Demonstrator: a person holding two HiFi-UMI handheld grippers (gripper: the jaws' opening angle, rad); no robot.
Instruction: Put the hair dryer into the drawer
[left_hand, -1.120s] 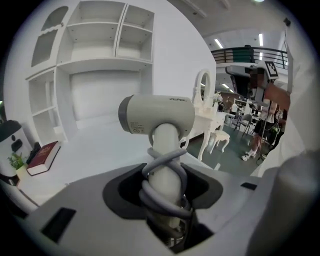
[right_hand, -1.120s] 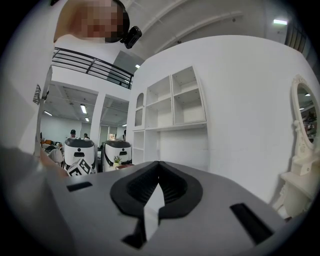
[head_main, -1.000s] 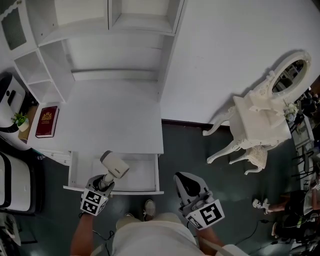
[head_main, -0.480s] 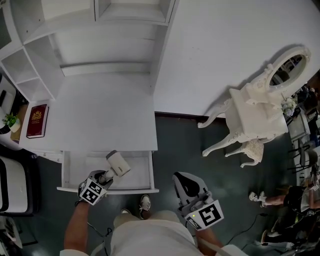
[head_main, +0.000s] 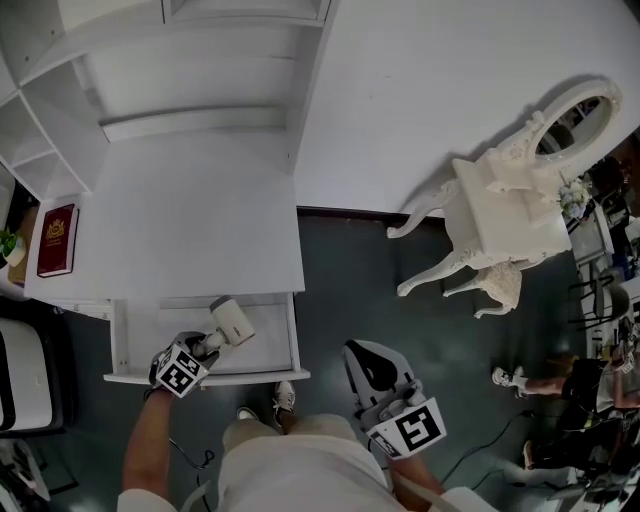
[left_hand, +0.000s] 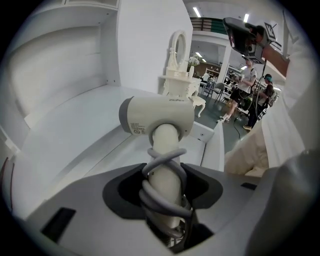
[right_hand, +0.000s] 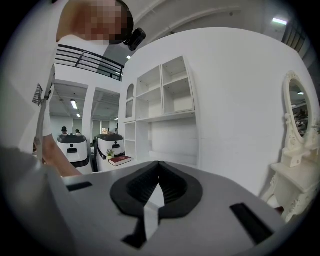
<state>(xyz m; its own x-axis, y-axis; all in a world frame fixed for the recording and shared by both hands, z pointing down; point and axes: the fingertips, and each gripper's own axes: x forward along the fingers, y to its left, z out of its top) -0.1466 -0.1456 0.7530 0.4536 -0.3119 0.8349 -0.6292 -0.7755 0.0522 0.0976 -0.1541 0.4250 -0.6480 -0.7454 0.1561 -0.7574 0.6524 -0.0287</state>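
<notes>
The white hair dryer hangs over the open white drawer under the desk, its head pointing toward the back of the drawer. My left gripper is shut on its handle. In the left gripper view the handle, wound with grey cord, stands between the jaws of the left gripper, with the dryer's head above them. My right gripper hovers over the dark floor to the right of the drawer. In its own view the right gripper has its jaws together and nothing between them.
A white desk with shelves stands behind the drawer, and a red book lies at its left end. A white vanity table with an oval mirror stands at the right. My shoes are just below the drawer front.
My left gripper has sunk with the hair dryer toward the drawer and tipped further down. The right gripper has barely shifted.
</notes>
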